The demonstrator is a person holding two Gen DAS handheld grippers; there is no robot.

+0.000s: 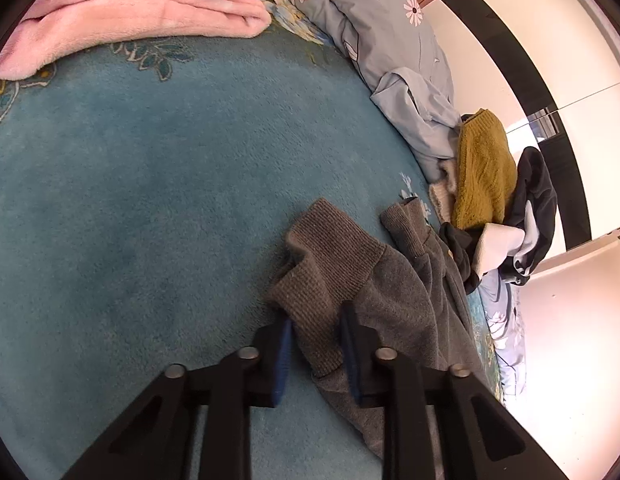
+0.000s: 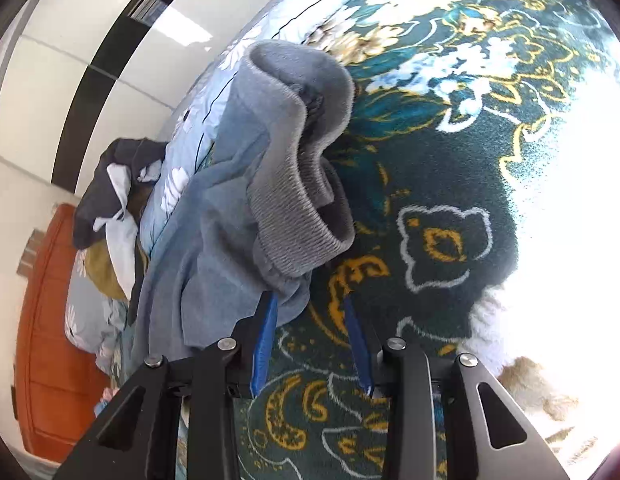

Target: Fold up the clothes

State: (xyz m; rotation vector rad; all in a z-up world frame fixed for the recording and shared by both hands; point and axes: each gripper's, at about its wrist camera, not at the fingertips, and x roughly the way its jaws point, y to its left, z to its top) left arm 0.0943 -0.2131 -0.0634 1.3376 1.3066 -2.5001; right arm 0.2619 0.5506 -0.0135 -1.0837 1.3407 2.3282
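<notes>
Left gripper [image 1: 315, 320] spread wide, straddling the ribbed cuff of the grey sweater [image 1: 389, 292] lying on the teal blanket [image 1: 130, 200]; not clamped. Right gripper [image 2: 310, 308] likewise parted, just below the sweater's other ribbed cuff [image 2: 298, 224], empty. Nearby: mustard knit [image 1: 483, 168], dark garment [image 1: 537, 196], pink blanket [image 1: 130, 20], floral duvet [image 1: 389, 28].

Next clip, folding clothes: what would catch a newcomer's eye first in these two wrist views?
Most striking is the grey garment sprawled on the teal blanket, its ribbed cuff lying between the open fingers of the left gripper. Behind it, at the bed's edge, sits a heap with a mustard knit sweater and a dark garment. In the right wrist view, the blanket's gold and white floral pattern stands out beyond the open right gripper, glare washing out the right side.
</notes>
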